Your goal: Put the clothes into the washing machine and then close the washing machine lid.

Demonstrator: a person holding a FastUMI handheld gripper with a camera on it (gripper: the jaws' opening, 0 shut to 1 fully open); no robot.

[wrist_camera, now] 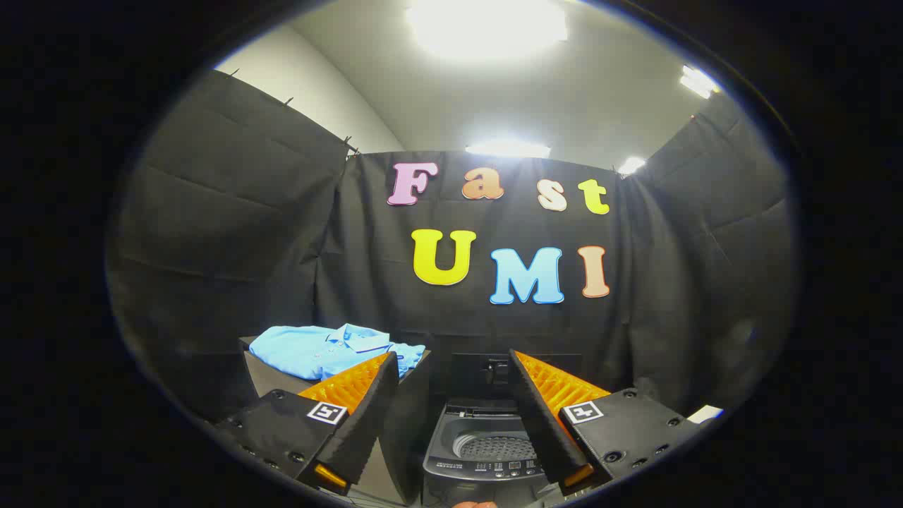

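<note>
Clothes first: one light blue collared shirt, folded, lies on one grey stand to the far left, beyond my left finger. One small grey top-loading washing machine stands just right of that stand, its lid raised upright at the back and its perforated drum showing. My gripper is released, fingers spread wide and holding nothing, the machine's mouth between them. The stand's wall lies between shirt and drum.
</note>
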